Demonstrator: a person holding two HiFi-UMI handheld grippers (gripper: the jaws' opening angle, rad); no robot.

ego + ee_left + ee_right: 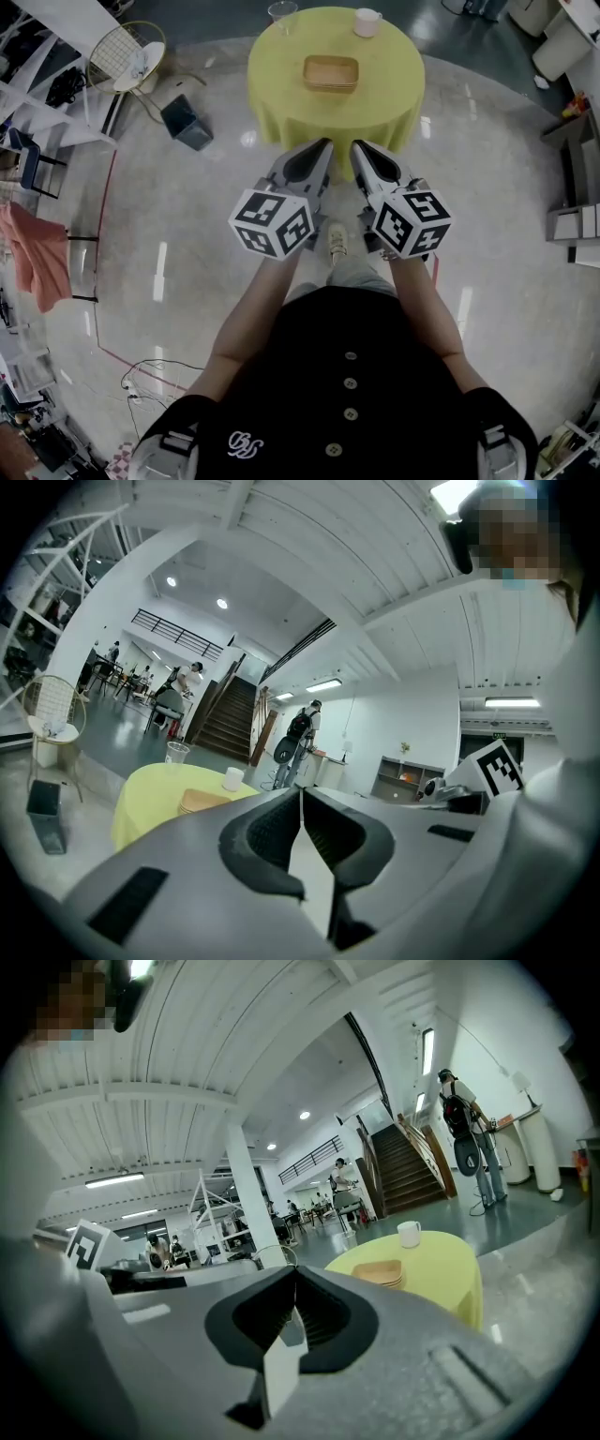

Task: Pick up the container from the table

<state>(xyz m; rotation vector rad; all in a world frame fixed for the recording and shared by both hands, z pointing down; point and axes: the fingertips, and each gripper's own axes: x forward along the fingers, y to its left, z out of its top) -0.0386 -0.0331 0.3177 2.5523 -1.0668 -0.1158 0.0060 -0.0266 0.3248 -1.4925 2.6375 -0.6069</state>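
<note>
A shallow tan container [330, 73] lies in the middle of a round table with a yellow cloth [281, 80]. It shows as a flat tan shape [202, 801] in the left gripper view and as a small stack [380, 1273] in the right gripper view. My left gripper [324, 143] and right gripper [357, 146] are held side by side, level, short of the table's near edge. Both are shut with nothing between their jaws. The left gripper's tips [300, 789] and the right gripper's tips [293, 1269] meet in their own views.
A clear plastic cup [282, 16] and a white mug [367, 22] stand at the table's far side. A dark bin [187, 122] and a wire-backed chair [127, 56] are to the left on the floor. Shelving [577, 192] is at the right. A person with a backpack [298, 733] stands far off.
</note>
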